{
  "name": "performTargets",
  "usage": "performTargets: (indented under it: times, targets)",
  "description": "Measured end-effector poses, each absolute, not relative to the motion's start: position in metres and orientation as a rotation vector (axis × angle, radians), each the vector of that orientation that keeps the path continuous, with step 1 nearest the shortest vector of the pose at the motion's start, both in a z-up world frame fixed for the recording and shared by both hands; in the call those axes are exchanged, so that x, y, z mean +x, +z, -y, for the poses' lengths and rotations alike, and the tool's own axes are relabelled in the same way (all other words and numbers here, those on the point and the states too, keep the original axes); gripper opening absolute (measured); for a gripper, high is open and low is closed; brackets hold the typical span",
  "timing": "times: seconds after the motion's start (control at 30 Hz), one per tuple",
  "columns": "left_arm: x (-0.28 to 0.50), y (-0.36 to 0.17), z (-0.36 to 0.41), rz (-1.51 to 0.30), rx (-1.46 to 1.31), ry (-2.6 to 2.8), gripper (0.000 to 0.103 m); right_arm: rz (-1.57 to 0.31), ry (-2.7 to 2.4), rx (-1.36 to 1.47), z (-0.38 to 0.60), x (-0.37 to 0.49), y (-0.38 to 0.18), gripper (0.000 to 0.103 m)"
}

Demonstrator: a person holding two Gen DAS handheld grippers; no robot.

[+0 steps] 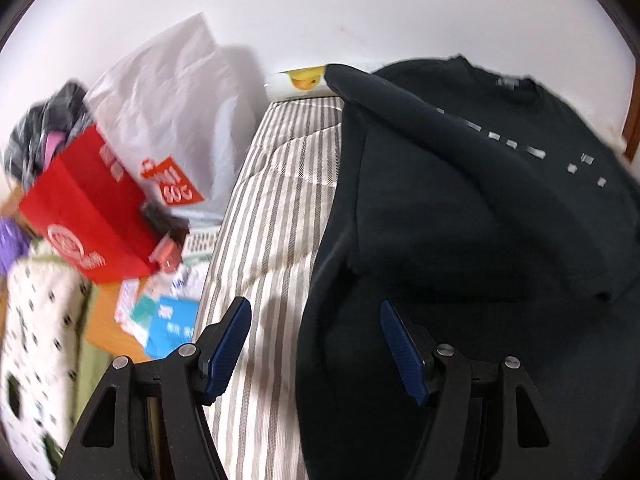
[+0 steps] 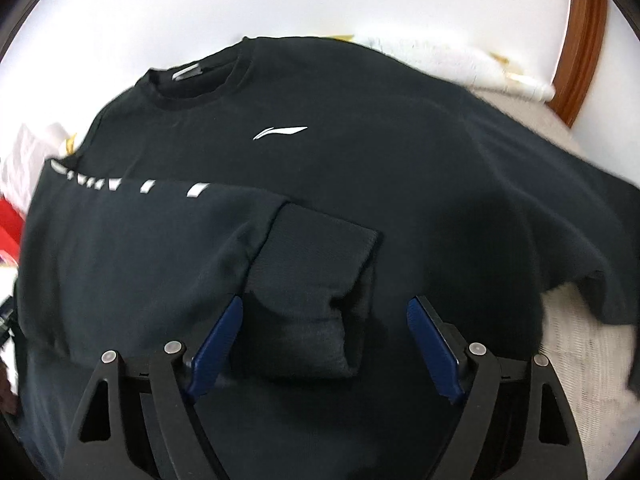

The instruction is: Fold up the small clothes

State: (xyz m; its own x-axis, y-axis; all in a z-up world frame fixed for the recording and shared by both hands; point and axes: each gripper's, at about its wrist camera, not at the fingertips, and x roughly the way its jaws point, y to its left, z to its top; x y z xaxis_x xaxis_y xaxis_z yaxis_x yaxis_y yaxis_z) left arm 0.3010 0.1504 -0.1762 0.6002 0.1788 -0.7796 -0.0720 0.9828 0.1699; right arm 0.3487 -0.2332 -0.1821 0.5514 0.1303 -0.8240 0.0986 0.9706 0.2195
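sweatshirt (image 2: 360,168) black, soft knit, ribbed cuff (image 2: 316,280) folded across chest.

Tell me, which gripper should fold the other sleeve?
Probably the right gripper: the unfolded sleeve spreads on its side. The left gripper sits open over the sweatshirt's already folded edge.

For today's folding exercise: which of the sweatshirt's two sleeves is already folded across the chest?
The sleeve with the white dashes, cuff lying on the body; the other sleeve is spread out sideways.
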Motion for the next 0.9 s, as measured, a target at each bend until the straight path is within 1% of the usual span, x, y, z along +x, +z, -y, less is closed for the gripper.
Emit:
performTargets:
  times: [0.07, 0.13, 0.17, 0.2, 0.23, 0.27, 0.33, 0.4, 0.47, 0.57, 0.77, 0.8, 0.87, 0.9]
  targets:
    - [0.31, -0.177, -0.149, -0.891, 0.122, 0.141, 0.056, -0.969, 0.051, 0.23, 0.226, 0.358, -0.181, 0.072]
    - [0.316, -0.176, -0.15, -0.889, 0.067, 0.109, 0.029, -0.956, 0.063, 0.188, 0.216, 0.366, -0.18, 0.056]
    - [0.318, -0.176, -0.151, -0.891, 0.035, 0.097, 0.024, -0.947, 0.079, 0.172, 0.211, 0.37, -0.178, 0.052]
    - [0.32, -0.176, -0.152, -0.889, 0.016, 0.095, 0.015, -0.942, 0.1, 0.168, 0.209, 0.374, -0.176, 0.039]
    - [0.322, -0.176, -0.154, -0.883, 0.003, 0.099, 0.008, -0.938, 0.124, 0.173, 0.208, 0.377, -0.173, 0.032]
    - [0.323, -0.175, -0.157, -0.881, -0.017, 0.097, 0.008, -0.924, 0.13, 0.178, 0.209, 0.378, -0.169, 0.03]
    - [0.321, -0.175, -0.167, -0.878, -0.088, 0.091, 0.006, -0.885, 0.141, 0.19, 0.217, 0.38, -0.161, 0.017]
    - [0.318, -0.175, -0.179, -0.883, -0.155, 0.085, 0.006, -0.825, 0.085, 0.19, 0.234, 0.38, -0.148, 0.014]
    - [0.315, -0.176, -0.186, -0.889, -0.198, 0.066, 0.006, -0.792, 0.026, 0.231, 0.258, 0.382, -0.141, 0.014]
    - [0.312, -0.179, -0.186, -0.89, -0.2, 0.06, 0.006, -0.827, 0.0, 0.324, 0.286, 0.391, -0.153, 0.012]
    - [0.309, -0.18, -0.184, -0.889, -0.185, 0.08, 0.007, -0.892, 0.007, 0.287, 0.278, 0.387, -0.173, 0.013]
    - [0.309, -0.179, -0.184, -0.89, -0.183, 0.082, 0.007, -0.897, 0.009, 0.294, 0.279, 0.387, -0.174, 0.014]
    - [0.308, -0.179, -0.184, -0.899, -0.175, 0.092, 0.01, -0.924, -0.012, 0.293, 0.288, 0.386, -0.178, 0.022]
    - [0.307, -0.178, -0.185, -0.902, -0.174, 0.093, 0.01, -0.929, -0.028, 0.288, 0.291, 0.382, -0.177, 0.029]
